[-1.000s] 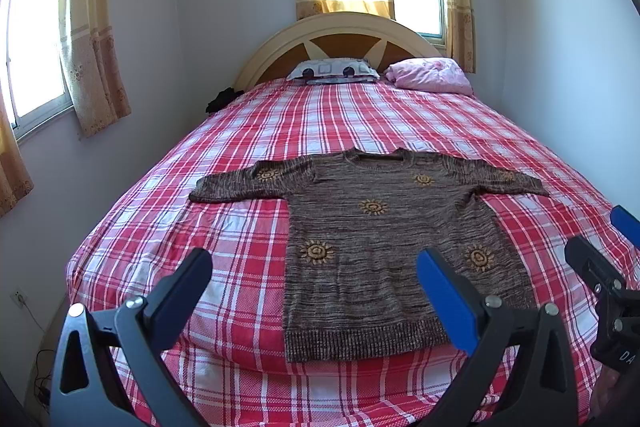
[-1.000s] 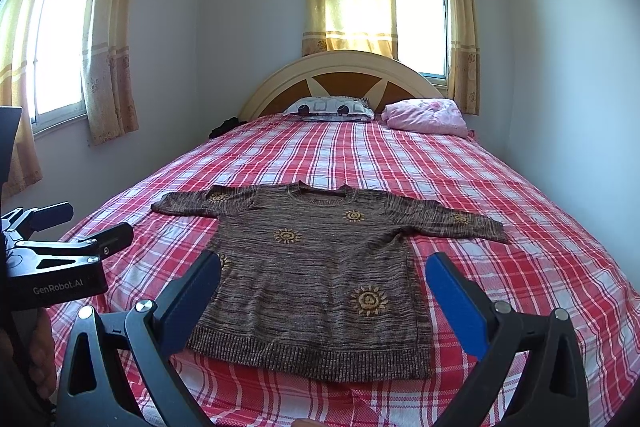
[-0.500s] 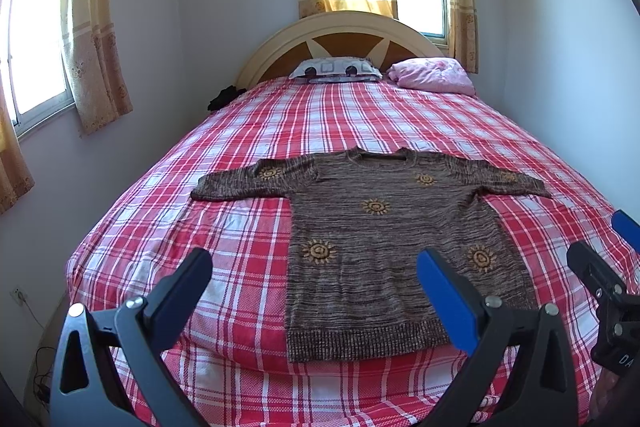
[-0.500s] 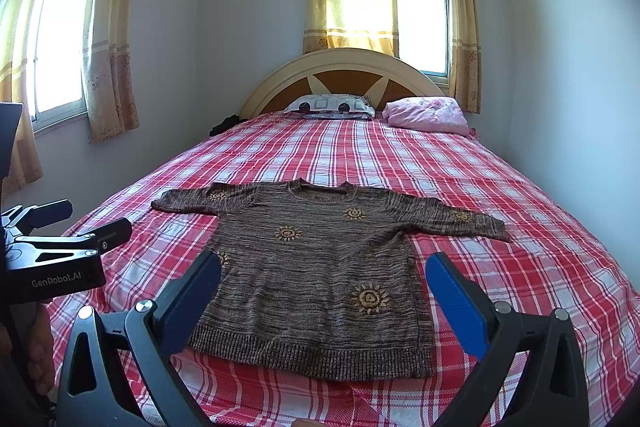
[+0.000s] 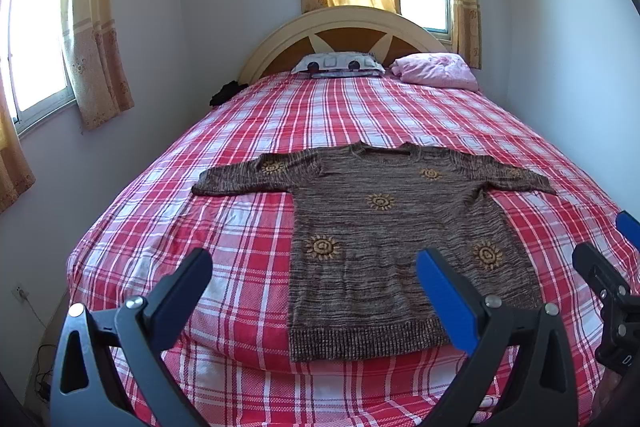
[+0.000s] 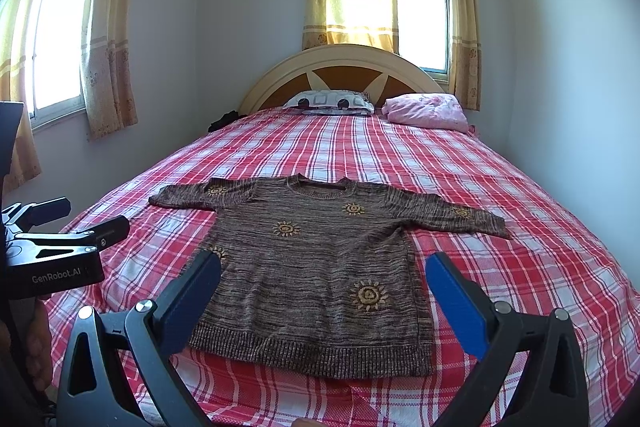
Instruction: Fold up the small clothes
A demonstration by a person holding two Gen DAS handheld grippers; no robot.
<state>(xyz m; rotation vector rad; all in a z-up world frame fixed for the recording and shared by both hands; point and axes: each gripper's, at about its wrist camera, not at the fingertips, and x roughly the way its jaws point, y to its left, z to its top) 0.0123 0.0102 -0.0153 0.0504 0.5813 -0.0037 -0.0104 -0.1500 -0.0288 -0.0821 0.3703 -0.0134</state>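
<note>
Hovering with jaws spread and empty at the foot of the bed (image 5: 248, 227), the left gripper (image 5: 316, 281) and right gripper (image 6: 324, 277) face the flat-spread sweater (image 6: 316, 267) (folding unstarted), likely needing a sleeve grasped first.

A bed (image 5: 256, 239) under a red-and-white checked cover fills both views. A brown sweater (image 5: 384, 227) with yellow sun marks lies flat on it, hem toward 6 o'clock, neck toward 12, sleeves spread to 9 and 3. At 12 o'clock sit a patterned pillow (image 5: 338, 63) and, just beside it toward 1 o'clock, a pink pillow (image 5: 436, 71).
</note>
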